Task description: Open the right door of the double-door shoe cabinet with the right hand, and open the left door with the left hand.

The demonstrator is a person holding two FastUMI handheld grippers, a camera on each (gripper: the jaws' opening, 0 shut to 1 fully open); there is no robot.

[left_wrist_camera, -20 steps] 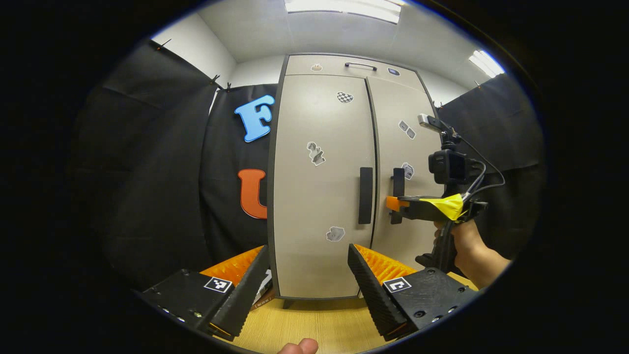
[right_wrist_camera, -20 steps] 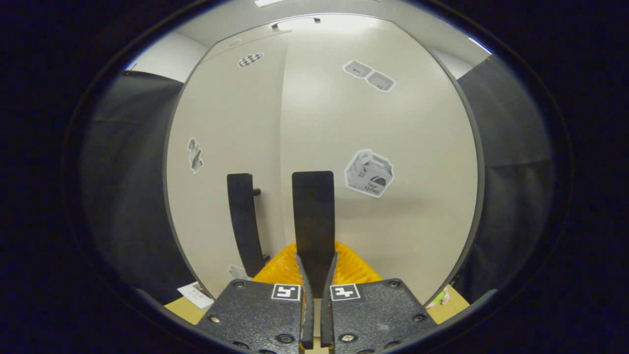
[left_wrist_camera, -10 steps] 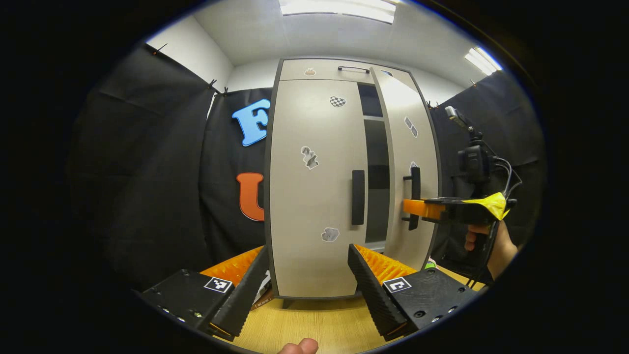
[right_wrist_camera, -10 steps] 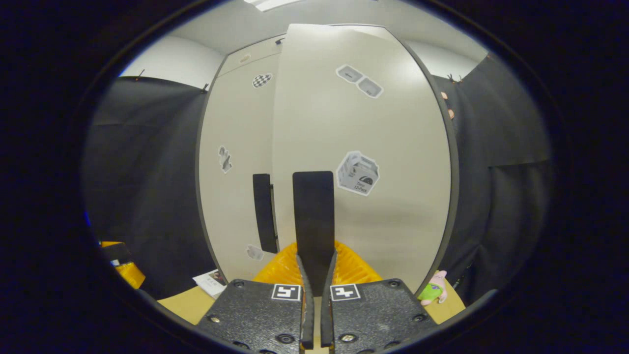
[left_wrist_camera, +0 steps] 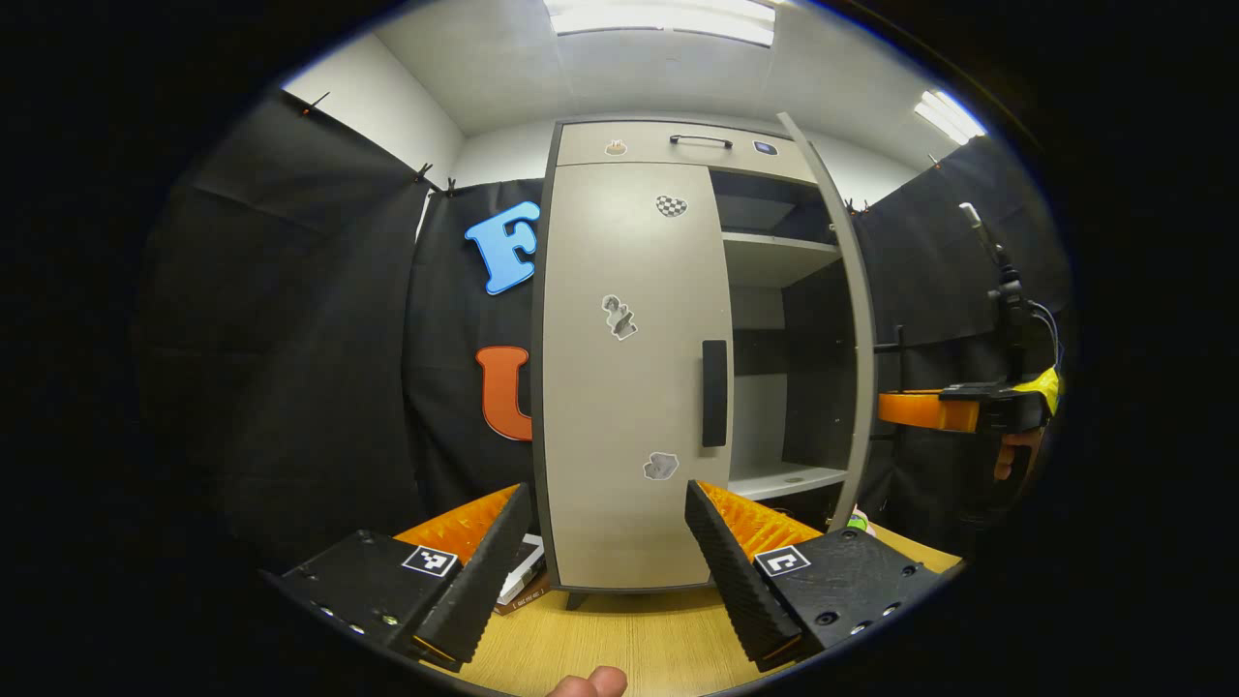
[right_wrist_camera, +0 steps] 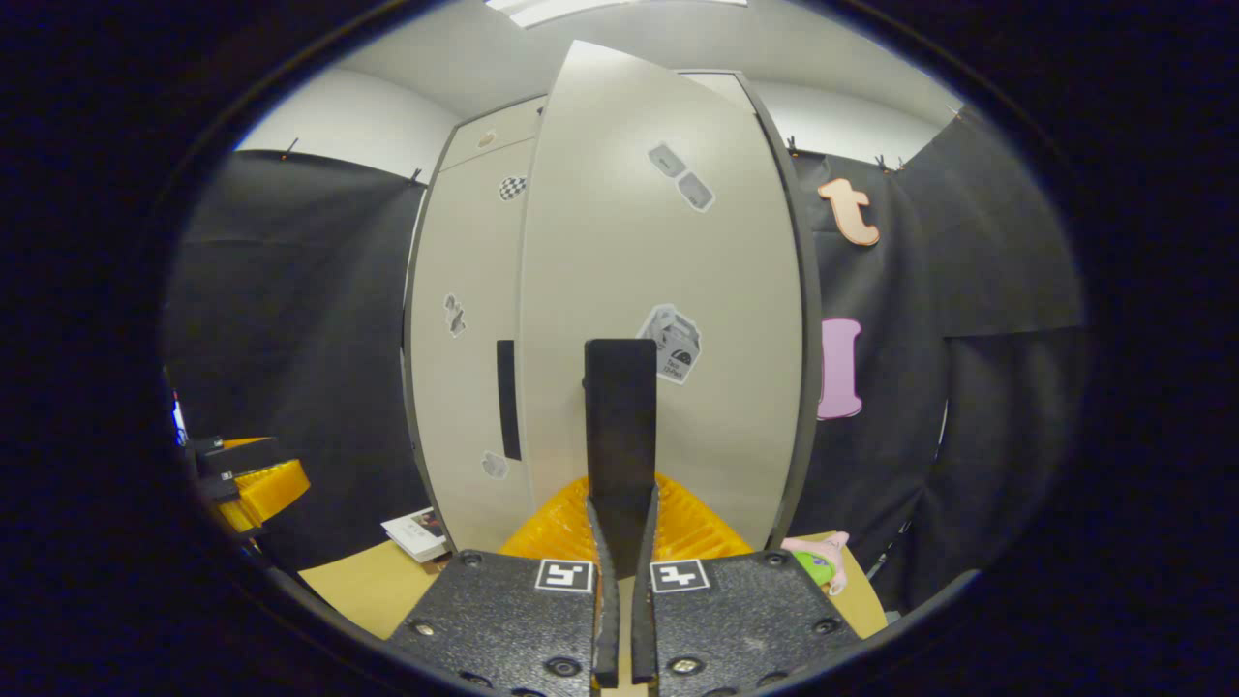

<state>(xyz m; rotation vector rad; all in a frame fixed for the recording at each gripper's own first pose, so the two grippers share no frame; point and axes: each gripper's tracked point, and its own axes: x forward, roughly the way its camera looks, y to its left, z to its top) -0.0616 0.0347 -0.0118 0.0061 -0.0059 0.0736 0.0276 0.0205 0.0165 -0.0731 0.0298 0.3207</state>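
The beige shoe cabinet stands ahead in the left gripper view. Its left door (left_wrist_camera: 629, 387) is closed, with a dark vertical handle (left_wrist_camera: 714, 392). The right door (left_wrist_camera: 854, 319) is swung out, seen nearly edge-on, baring pale shelves (left_wrist_camera: 774, 254). My left gripper (left_wrist_camera: 608, 508) is open, short of the left door, holding nothing. My right gripper (left_wrist_camera: 889, 409), held by a hand (left_wrist_camera: 1012, 455), is at the open door's outer face. In the right gripper view, my right gripper (right_wrist_camera: 621, 503) is shut on the right door's handle (right_wrist_camera: 620, 416); the right door (right_wrist_camera: 678, 271) faces me, the left door (right_wrist_camera: 465, 339) behind it.
The cabinet stands on a wooden tabletop (left_wrist_camera: 629, 639). A top drawer (left_wrist_camera: 678, 145) with a bar handle sits above the doors. Booklets (left_wrist_camera: 523, 581) lie at the cabinet's left foot. A small plush toy (right_wrist_camera: 818, 563) lies by the open door's base. Black cloth walls close both sides.
The right door went from closed to wide open, swinging out to the right with my right gripper shut on its handle. My left gripper has stayed open in place.
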